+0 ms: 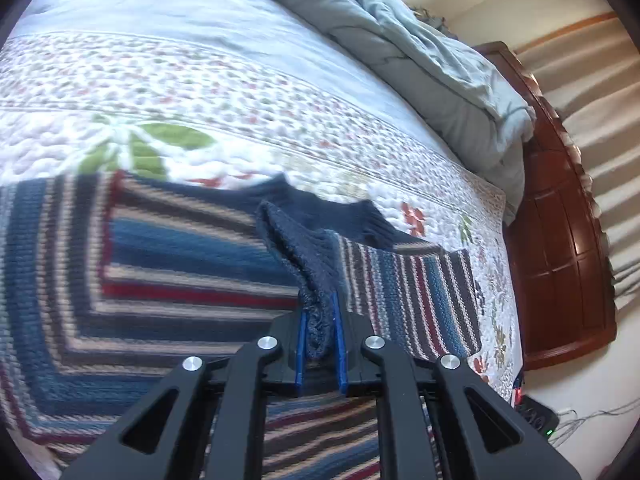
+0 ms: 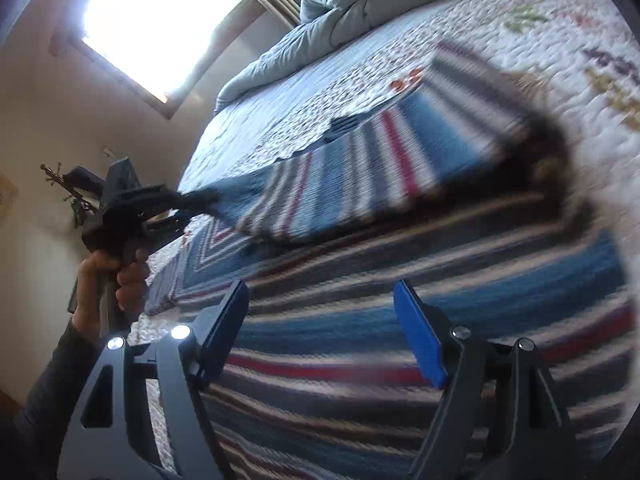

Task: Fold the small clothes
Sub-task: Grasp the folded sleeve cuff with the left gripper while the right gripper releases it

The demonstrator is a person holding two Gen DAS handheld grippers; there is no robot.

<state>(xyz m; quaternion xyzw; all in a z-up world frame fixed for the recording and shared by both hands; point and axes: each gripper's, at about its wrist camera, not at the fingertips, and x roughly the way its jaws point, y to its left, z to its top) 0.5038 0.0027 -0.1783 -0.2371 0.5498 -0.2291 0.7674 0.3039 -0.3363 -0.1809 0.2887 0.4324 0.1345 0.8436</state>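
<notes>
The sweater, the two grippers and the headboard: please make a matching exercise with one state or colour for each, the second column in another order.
Things:
1. left gripper
2. right gripper
3. sweater
4. headboard

Descriptions:
a. open, nothing between the pads
b. reddish-brown wood
c. shut on a navy knit edge
d. striped blue, red and white, on the quilt

Pairs: 1-c, 2-a, 3-d, 4-b

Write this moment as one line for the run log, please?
left gripper: shut on navy cuff of striped sweater, sleeve lifted | right gripper: open, empty, above sweater | surface: quilted bedspread
</notes>
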